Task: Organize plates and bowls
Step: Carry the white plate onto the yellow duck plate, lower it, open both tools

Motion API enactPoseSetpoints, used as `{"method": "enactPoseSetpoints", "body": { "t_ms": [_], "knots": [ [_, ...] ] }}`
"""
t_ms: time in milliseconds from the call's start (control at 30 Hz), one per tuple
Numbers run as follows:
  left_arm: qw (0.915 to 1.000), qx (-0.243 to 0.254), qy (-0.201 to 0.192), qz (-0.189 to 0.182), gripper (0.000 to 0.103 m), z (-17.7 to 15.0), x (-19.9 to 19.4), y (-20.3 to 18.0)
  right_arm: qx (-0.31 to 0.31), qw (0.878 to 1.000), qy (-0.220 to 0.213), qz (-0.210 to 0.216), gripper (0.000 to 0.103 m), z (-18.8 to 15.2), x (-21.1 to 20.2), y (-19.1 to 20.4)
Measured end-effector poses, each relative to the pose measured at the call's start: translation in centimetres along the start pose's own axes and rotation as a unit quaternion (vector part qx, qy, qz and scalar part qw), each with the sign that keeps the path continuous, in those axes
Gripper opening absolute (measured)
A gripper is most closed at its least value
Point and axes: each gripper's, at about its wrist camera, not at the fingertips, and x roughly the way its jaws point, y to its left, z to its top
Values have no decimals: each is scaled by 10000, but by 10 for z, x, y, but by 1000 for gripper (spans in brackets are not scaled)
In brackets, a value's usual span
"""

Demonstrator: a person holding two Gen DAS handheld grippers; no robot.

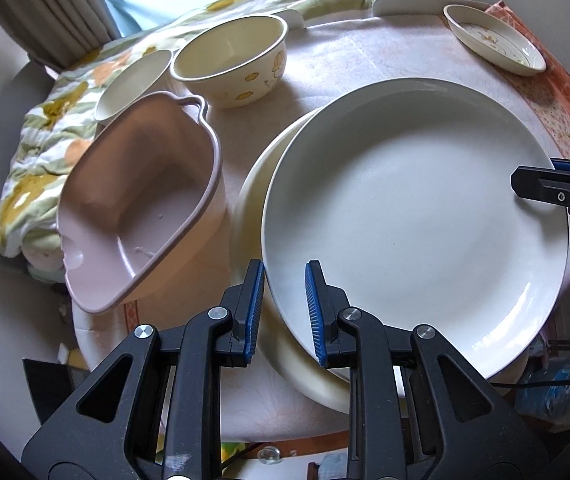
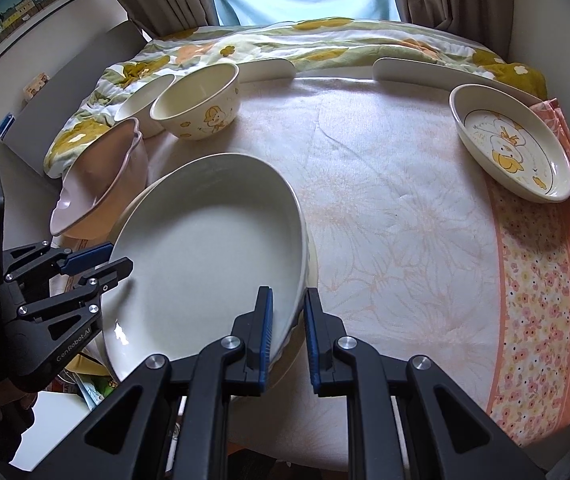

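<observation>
Both grippers clamp the rim of one large white plate above a second plate on the table.

Left gripper point(image 1: 285, 312) pinches the near-left edge of the white plate point(image 1: 413, 216); right gripper point(image 2: 288, 336) is closed on the opposite edge. Plate tilted, overlapping a cream plate point(image 1: 253, 200) beneath. Pink tub point(image 1: 137, 200) just beside to the left; duck bowl point(image 1: 231, 60) and a plain bowl point(image 1: 133, 80) behind it. Small duck dish point(image 2: 513, 148) well apart, far right on the tablecloth point(image 2: 405, 220).
</observation>
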Motion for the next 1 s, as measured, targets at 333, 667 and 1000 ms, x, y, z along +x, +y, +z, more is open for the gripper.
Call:
{"method": "enactPoseSetpoints", "body": {
  "t_ms": [333, 667, 1000],
  "knots": [
    [9997, 76, -139, 198, 19, -3, -4, 1, -234, 9991, -144, -321, 14, -1, 2, 12],
    [9998, -30, -171, 59, 19, -3, -6, 7, -283, 9983, -172, -471, 14, -1, 3, 16],
    [9977, -421, -387, -359, 52, 7, -40, 20, -106, 9992, -396, -24, 14, 10, -28, 17]
  ]
}}
